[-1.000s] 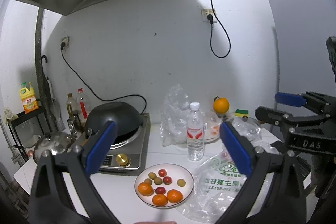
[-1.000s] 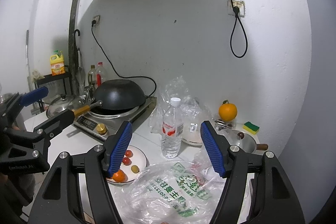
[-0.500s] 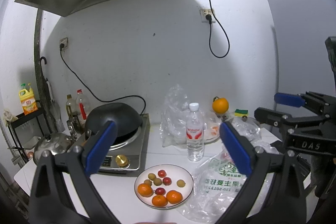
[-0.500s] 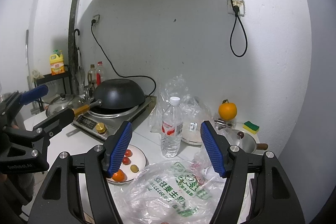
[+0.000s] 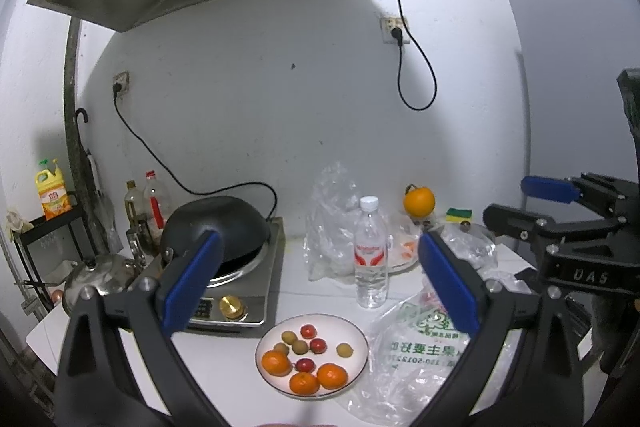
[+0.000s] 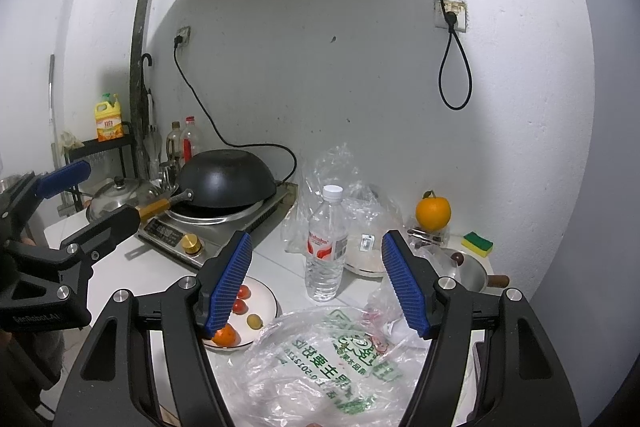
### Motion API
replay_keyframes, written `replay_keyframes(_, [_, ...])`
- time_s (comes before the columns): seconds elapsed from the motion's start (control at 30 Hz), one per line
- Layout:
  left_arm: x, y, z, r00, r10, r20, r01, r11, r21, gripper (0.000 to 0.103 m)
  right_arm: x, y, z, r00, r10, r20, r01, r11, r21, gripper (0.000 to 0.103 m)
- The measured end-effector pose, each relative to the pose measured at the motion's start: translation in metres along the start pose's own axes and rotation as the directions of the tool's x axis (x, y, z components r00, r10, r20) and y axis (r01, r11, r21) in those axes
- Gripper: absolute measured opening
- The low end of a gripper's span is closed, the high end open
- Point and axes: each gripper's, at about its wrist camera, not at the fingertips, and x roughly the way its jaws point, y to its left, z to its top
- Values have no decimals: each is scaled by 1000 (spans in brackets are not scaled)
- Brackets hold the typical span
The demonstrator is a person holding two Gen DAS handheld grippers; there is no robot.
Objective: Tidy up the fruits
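A white plate [image 5: 360, 341] sits on the counter's front edge with three tangerines [image 5: 305, 382], red cherry tomatoes [image 5: 318, 345] and small greenish fruits [image 5: 344, 349] on it. Beside it on the right lies a clear plastic bag [image 5: 416, 355] with green print. My left gripper [image 5: 320, 287] hangs open above and before the plate, nothing between its blue pads. My right gripper [image 6: 316, 283] is open too, above the bag [image 6: 340, 359], with the plate [image 6: 264, 295] at its lower left. A large orange [image 6: 433, 213] rests at the back right.
A water bottle [image 5: 371, 251] stands behind the plate. An induction cooker with a black wok [image 5: 216, 227] fills the left. Crumpled plastic bags [image 5: 332, 215], a lidded pot [image 6: 464, 267], a sponge [image 6: 477, 243], a kettle [image 5: 96, 279] and oil bottles [image 5: 154, 203] crowd the back.
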Motion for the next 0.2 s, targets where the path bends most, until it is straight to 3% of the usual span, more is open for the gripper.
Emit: replay_keyframes(0.2, [4, 0, -1, 1000, -7, -6, 7, 1000, 0, 99, 7, -2, -5, 1000, -2, -14, 2, 1000, -4, 71])
